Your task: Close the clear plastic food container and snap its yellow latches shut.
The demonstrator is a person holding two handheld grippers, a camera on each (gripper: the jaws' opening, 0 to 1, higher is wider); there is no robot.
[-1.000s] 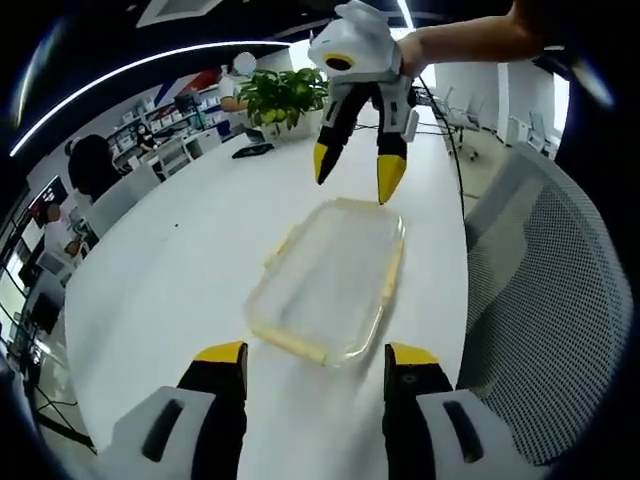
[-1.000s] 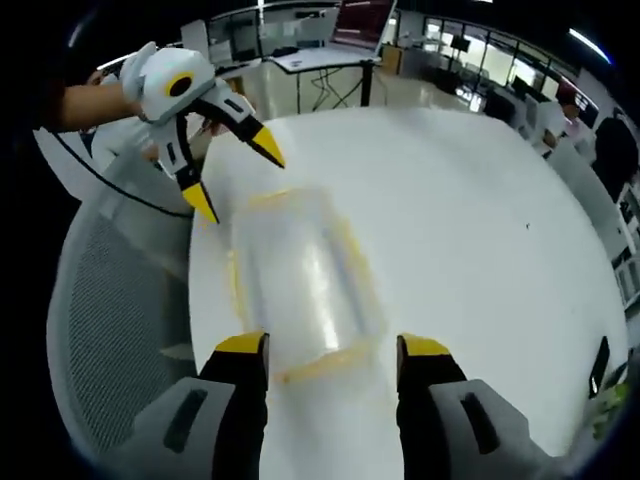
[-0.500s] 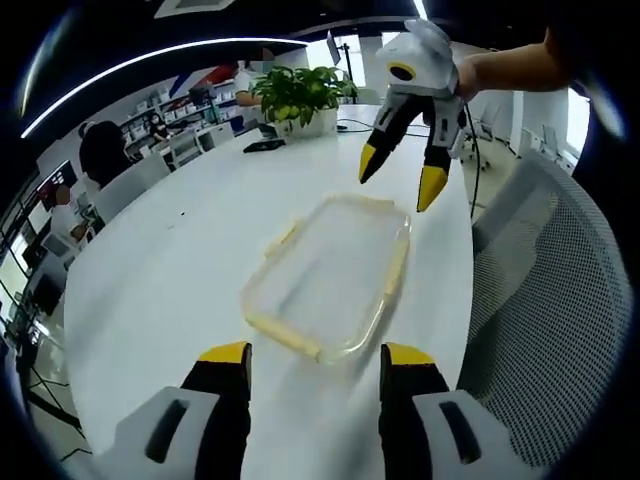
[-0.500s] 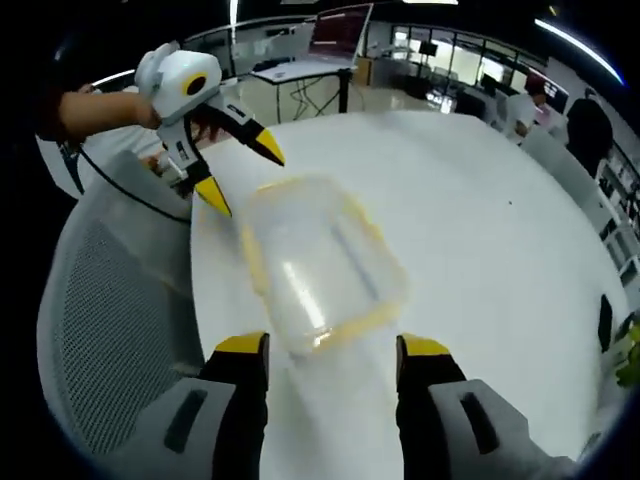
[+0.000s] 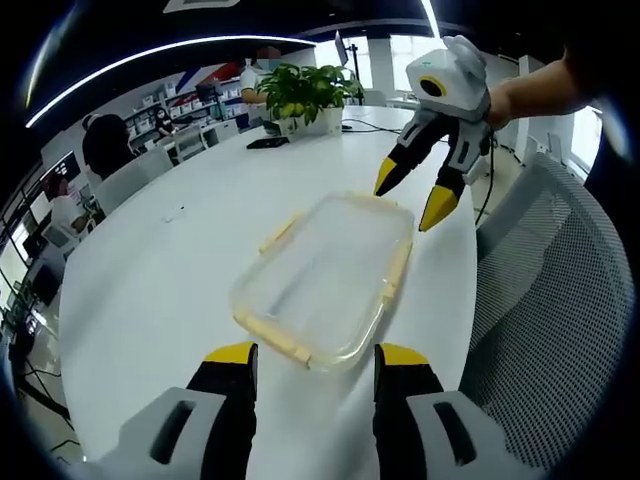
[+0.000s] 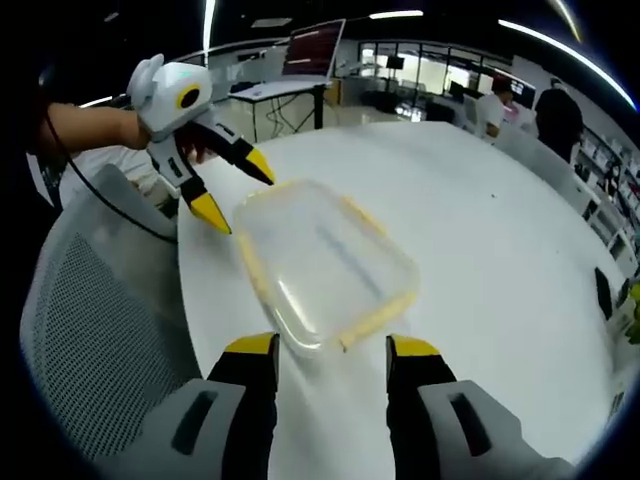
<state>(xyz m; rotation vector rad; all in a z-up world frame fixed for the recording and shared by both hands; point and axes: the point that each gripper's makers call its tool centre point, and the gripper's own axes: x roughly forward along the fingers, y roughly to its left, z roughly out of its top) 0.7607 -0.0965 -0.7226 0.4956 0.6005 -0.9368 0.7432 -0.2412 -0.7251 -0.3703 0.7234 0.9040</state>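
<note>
Clear plastic food container (image 5: 325, 275) w/ lid on sits flat on white desk (image 5: 160, 280), near the desk edge beside a grey mesh chair (image 5: 545, 300). Yellow latches (image 5: 396, 272) run along its sides; can't tell if snapped or loose.

Left gripper view: left hand-held gripper (image 5: 308, 358) low at bottom, jaws wide apart, yellow tips just short of the container's near end, holding nothing. Right hand-held gripper (image 5: 412, 194) comes in from upper right, held by a hand (image 5: 530, 95), jaws spread, tips hovering just above the container's far corner, nothing between them. Potted plant (image 5: 300, 95) at far end of desk, dark flat item (image 5: 268, 143) near it. People seated at far left in bkgd.

Right gripper view: container (image 6: 325, 260) centre frame, right hand-held gripper (image 6: 328, 347) w/ jaws open wide just short of its near short end, empty. Left hand-held gripper (image 6: 232, 188) enters from upper left, jaws apart, tips by the far left corner of container; contact unclear. Chair (image 6: 95, 330) at left. Laptop (image 6: 312, 50) on another table behind.
</note>
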